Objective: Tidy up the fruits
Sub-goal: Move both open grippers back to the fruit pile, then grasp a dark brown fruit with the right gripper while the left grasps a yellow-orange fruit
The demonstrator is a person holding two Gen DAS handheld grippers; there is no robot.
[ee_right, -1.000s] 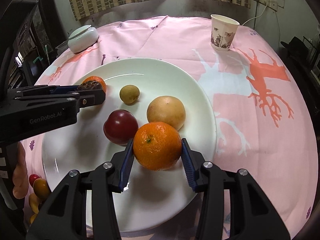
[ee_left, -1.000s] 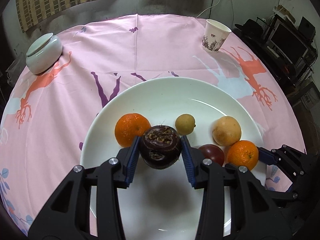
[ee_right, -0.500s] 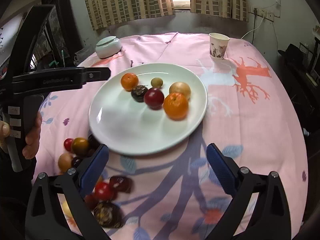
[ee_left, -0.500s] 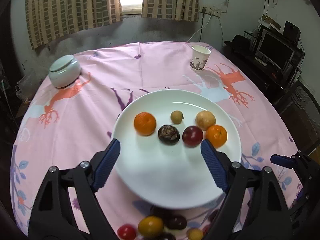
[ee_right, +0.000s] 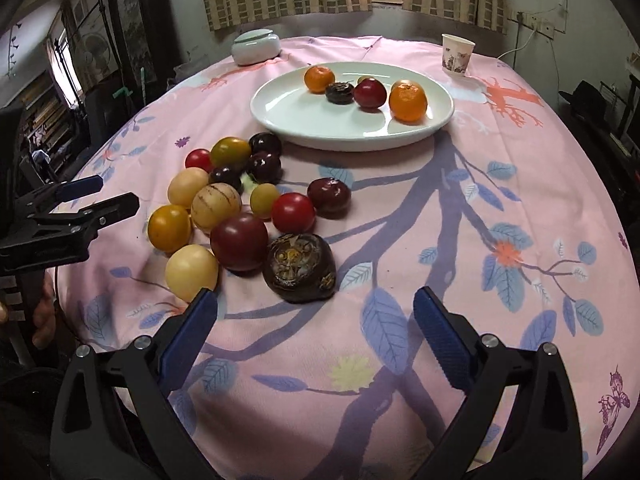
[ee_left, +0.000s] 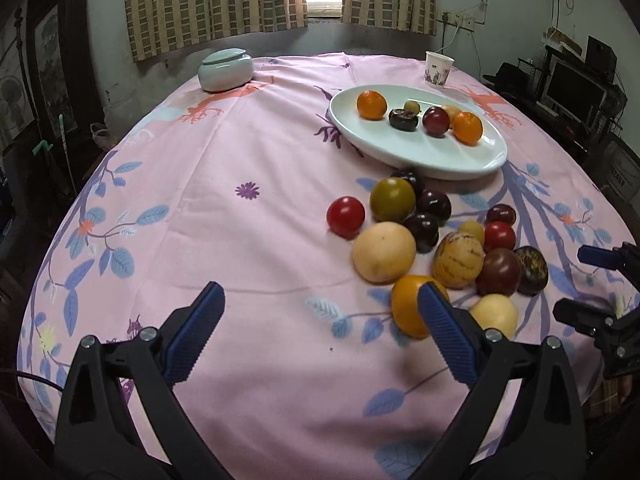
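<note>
A white plate [ee_left: 404,151] [ee_right: 288,108] stands on the pink tablecloth and holds several fruits, among them two oranges [ee_right: 408,97], a dark red plum [ee_right: 369,93] and a dark wrinkled fruit [ee_right: 339,92]. A pile of several loose fruits [ee_left: 432,240] [ee_right: 240,216] lies on the cloth nearer me than the plate. My left gripper [ee_left: 320,332] is open and empty, low over the cloth left of the pile. My right gripper [ee_right: 314,330] is open and empty, just in front of a dark mottled fruit [ee_right: 300,268]. Each gripper shows at the edge of the other's view.
A pale lidded ceramic jar [ee_left: 226,69] [ee_right: 256,47] sits at the far left of the round table. A paper cup [ee_left: 438,68] [ee_right: 457,54] stands at the far right. Curtains, a wall and shelves with a monitor [ee_left: 572,92] surround the table.
Both grippers let go of their fruits on the plate, opened wide and pulled back towards me. The dark fruit and the orange now rest on the plate; the loose pile has come into view.
</note>
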